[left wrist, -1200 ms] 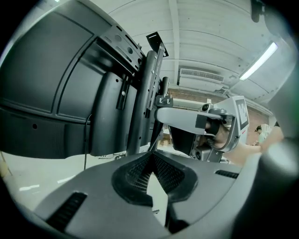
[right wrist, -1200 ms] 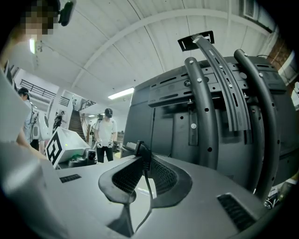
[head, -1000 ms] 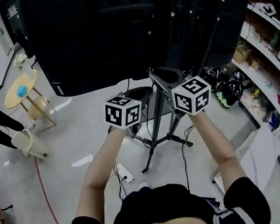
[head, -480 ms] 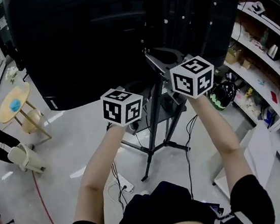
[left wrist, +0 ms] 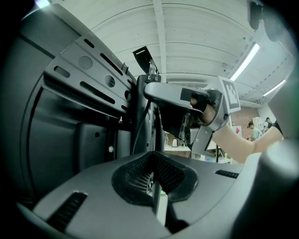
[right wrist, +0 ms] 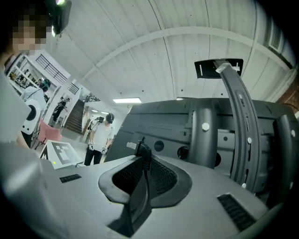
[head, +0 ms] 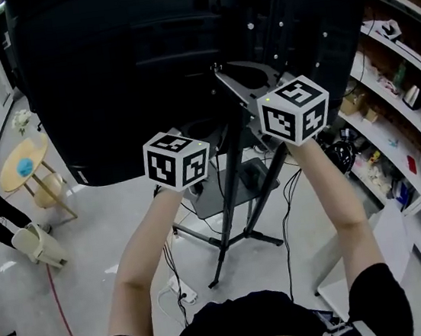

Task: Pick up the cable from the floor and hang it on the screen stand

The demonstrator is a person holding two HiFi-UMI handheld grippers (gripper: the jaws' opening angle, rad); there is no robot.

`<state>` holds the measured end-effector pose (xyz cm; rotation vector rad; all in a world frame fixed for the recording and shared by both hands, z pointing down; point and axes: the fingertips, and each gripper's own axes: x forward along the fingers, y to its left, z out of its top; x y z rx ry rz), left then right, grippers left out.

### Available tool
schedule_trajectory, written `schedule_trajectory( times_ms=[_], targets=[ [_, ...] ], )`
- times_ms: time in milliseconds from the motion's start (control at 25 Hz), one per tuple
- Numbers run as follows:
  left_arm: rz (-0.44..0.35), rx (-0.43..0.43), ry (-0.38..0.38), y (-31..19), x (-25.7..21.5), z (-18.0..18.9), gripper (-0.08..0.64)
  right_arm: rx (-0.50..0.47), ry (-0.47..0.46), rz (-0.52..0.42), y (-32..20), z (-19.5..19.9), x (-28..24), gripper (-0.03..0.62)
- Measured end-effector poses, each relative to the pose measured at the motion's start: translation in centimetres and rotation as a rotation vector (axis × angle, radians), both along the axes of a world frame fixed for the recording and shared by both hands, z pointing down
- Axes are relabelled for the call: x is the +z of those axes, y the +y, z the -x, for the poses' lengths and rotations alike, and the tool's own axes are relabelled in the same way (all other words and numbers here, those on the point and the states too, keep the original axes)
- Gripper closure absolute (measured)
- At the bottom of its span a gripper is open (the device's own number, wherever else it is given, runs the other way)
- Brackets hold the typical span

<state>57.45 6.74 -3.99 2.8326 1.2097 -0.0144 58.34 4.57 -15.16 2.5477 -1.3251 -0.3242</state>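
Pinching the silver-tipped plug of the thin black cable point(right wrist: 142, 150) at frame centre, the right gripper point(right wrist: 140, 161) has its jaws clamped on it; the left gripper point(left wrist: 152, 163) shows jaws pressed together, whether on anything I cannot tell; both face the grey metal screen stand point(head: 250, 85) behind the big black screen point(head: 121, 75); the hanging step looks at hand; next, the cable needs draping over the stand's curved grey arm point(right wrist: 238, 116).
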Motion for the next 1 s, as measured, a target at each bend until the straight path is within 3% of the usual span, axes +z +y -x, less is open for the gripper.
schedule_trajectory(
  times_ms=[560,1000],
  targets=[
    [-0.023,-0.1,0.13,-0.2,-7.9,-2.5,0.552,-0.063,0.12,-0.048,0.4,1.2,-11.8,0.52],
    [-0.066,-0.149,0.187,-0.1,-11.7,-4.5,0.552,-0.035,0.121,-0.099,2.7,-2.3,-20.5,0.52]
  ],
)
